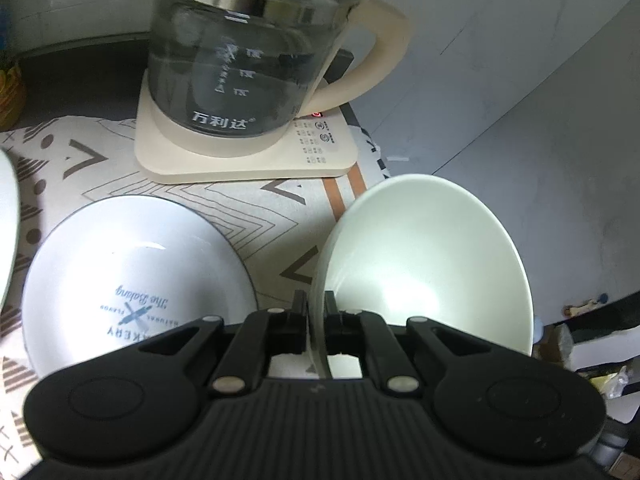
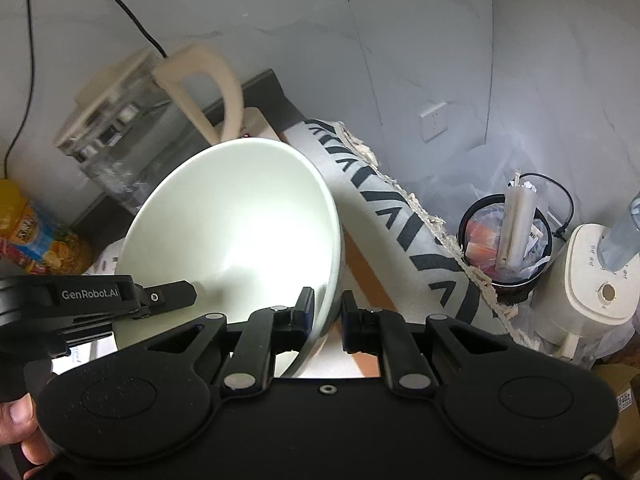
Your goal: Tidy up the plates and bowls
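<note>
My left gripper (image 1: 314,304) is shut on the rim of a plain pale green bowl (image 1: 424,260) and holds it tilted on edge above the patterned cloth. The same green bowl (image 2: 236,236) fills the middle of the right wrist view. My right gripper (image 2: 327,304) has its jaws a little apart around the bowl's right rim, with a gap on the right side. The left gripper's body (image 2: 80,300) shows at the bowl's left. A white bowl (image 1: 132,280) with blue printed lettering sits on the cloth at the left.
A glass kettle (image 1: 256,48) on a cream base (image 1: 248,152) stands behind the bowls. The edge of a white plate (image 1: 6,216) shows far left. A snack bag (image 2: 36,240), a bin (image 2: 504,240) and a white appliance (image 2: 596,284) lie past the table edge.
</note>
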A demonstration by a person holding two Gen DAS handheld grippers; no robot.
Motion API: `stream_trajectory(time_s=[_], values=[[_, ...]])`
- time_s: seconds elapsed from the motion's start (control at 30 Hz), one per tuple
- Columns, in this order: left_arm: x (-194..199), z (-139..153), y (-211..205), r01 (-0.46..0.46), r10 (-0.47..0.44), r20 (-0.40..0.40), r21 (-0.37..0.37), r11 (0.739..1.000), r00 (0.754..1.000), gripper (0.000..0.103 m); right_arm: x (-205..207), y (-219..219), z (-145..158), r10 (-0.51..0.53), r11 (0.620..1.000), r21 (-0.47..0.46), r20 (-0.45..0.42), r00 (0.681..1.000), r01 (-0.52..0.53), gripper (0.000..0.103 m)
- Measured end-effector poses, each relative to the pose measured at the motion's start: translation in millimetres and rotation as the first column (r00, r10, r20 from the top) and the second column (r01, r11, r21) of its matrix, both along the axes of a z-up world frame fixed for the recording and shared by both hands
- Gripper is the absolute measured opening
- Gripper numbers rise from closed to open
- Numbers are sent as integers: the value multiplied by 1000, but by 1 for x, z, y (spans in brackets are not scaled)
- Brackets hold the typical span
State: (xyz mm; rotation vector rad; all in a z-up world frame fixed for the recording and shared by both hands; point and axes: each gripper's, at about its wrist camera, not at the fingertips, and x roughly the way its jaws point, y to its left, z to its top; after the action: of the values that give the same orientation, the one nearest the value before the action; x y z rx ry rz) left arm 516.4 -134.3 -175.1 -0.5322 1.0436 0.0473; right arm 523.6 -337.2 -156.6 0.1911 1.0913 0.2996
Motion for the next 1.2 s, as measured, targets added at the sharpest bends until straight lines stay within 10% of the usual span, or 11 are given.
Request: stream_trajectory(time_s=[1.2], values=[[-116, 56, 32, 58, -56, 57, -34, 998, 997, 5, -118, 17, 61, -36, 999, 21, 108, 994, 34, 15]])
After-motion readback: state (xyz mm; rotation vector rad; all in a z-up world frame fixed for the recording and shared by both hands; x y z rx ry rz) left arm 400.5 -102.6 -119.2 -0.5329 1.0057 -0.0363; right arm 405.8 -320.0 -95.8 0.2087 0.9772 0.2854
